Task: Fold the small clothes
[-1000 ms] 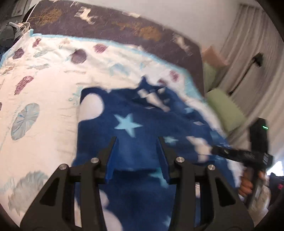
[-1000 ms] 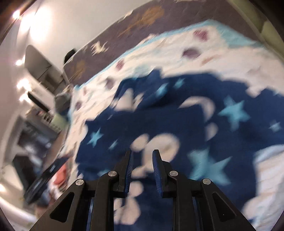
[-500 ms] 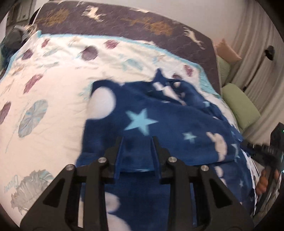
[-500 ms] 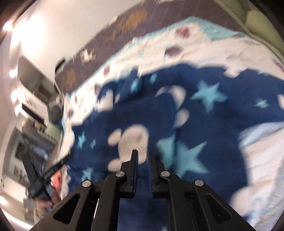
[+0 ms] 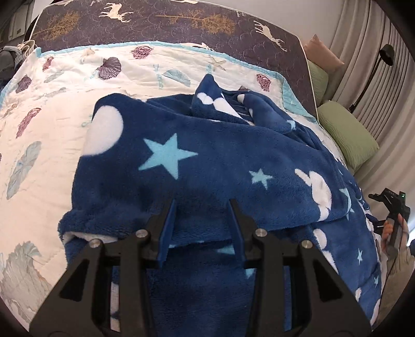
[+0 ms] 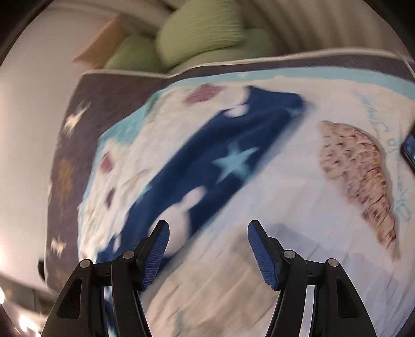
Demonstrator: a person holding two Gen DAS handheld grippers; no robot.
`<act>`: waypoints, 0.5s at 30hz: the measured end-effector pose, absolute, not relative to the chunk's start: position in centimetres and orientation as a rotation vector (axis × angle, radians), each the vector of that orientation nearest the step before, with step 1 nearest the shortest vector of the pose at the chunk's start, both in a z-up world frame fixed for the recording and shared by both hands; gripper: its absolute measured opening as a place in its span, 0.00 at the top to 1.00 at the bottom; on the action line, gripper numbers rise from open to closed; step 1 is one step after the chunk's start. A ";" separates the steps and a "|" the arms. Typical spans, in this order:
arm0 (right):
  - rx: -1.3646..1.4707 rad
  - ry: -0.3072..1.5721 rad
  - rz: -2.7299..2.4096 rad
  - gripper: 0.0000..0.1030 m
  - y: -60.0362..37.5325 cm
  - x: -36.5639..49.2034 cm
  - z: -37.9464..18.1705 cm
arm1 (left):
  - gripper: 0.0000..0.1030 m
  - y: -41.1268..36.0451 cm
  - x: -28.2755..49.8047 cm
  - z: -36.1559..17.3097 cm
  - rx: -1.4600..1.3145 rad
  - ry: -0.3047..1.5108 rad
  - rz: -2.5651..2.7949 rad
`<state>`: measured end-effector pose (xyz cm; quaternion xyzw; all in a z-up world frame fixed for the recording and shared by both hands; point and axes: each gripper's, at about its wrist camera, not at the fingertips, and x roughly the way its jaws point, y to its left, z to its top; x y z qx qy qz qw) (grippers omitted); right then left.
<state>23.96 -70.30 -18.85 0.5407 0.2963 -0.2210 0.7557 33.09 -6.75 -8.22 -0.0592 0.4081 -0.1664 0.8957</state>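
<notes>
Fleece sits between the fingers of your left claw (image 5: pixel 202 228): its jaws stand parted over the near hem of the folded-over layer of the blue garment (image 5: pixel 207 160), and nothing shows them pinching it. Your right claw (image 6: pixel 208 248) is wide apart and carries nothing; in its blurred view it hangs above the quilt (image 6: pixel 285 197), with a blue strip of the same garment running from its left finger toward the far side.

Outward from the left claw, the garment lies spread on the shell-print quilt of the bed, one layer doubled over another, with a bunched, rumpled part at the far edge near the dark headboard (image 5: pixel 155 23). Green pillows (image 5: pixel 347 134) lie off to the right.

Expect this plush fabric to be soft, light and floppy, not slippery; it will likely sag and drag. Take it at a hem or corner, pinching both layers together, and keep the two grips well apart so the fold stays straight.
</notes>
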 end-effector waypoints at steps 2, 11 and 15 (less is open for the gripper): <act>1.250 0.646 -0.489 0.37 -71.7 24.5 -20.5 | 0.59 -6.8 33.1 -8.4 -0.124 0.847 -0.345; 1.227 0.562 -0.584 0.94 -73.7 28.3 -22.0 | 0.59 -6.9 32.9 -9.0 -0.135 0.851 -0.343; 1.101 0.551 -0.462 0.93 -72.1 29.8 -19.4 | 0.59 -6.8 33.0 -8.9 -0.138 0.850 -0.346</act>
